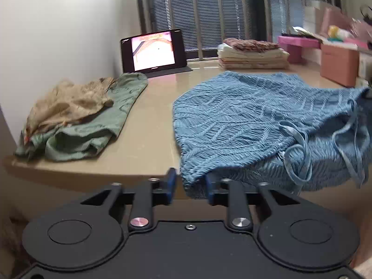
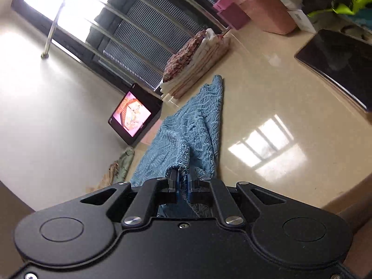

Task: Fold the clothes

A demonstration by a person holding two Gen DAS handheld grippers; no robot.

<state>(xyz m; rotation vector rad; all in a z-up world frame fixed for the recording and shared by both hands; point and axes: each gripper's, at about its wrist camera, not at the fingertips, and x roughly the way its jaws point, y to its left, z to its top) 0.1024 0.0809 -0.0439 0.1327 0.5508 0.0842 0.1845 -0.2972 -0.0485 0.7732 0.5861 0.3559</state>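
**Blue garment on the table, gripped at one corner**

Beige and glossy, the table fills the left wrist view, with a white wall on the left and a barred window with blinds behind. On its left part lies a green cloth with a tan cloth crumpled on top of it. A tablet stands lit at the far side, and a stack of folded clothes sits near the window. The blue garment is spread over the right part of the table; its near edge hangs over the table's front edge and its thin straps lie loose on the right. The left gripper is at this near hem. Its jaws stand apart with the hem corner between them; the right pad seems to touch the cloth, the left pad does not.

From the right wrist view, which is tilted, the same table shows bright window reflections. The right gripper is clenched on a bunched edge of the garment, which stretches away toward the stack. The tablet is on the left, and a dark flat panel lies at the right.
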